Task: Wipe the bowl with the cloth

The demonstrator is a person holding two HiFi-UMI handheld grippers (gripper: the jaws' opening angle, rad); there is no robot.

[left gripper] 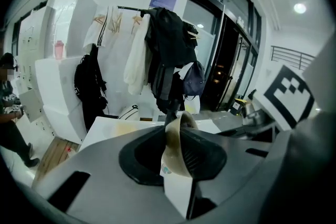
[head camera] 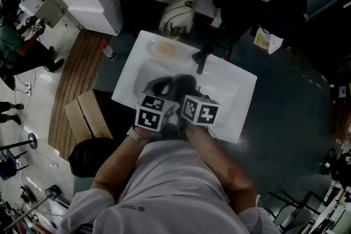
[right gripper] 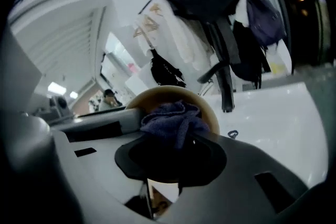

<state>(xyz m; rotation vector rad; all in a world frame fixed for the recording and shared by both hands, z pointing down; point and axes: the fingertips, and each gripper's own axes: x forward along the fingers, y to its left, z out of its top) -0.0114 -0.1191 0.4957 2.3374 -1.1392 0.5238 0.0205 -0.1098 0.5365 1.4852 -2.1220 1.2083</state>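
Note:
Over the white sink (head camera: 230, 85), both grippers meet close together. My left gripper (left gripper: 176, 162) is shut on the rim of a tan bowl (left gripper: 178, 128), which stands edge-on between its pads. My right gripper (right gripper: 173, 157) is shut on a purple cloth (right gripper: 173, 122). The bunched cloth sits against the inside of the bowl (right gripper: 207, 107). In the head view the left gripper (head camera: 160, 86) and right gripper (head camera: 187, 85) are dark, and they cover the bowl and cloth.
A black faucet (head camera: 202, 57) rises at the back of the sink, with a round yellowish dish (head camera: 163, 50) to its left. A bottle (head camera: 108, 52) and a cardboard box (head camera: 88, 115) lie on the floor at left. Coats and bags hang behind the sink (left gripper: 168, 55).

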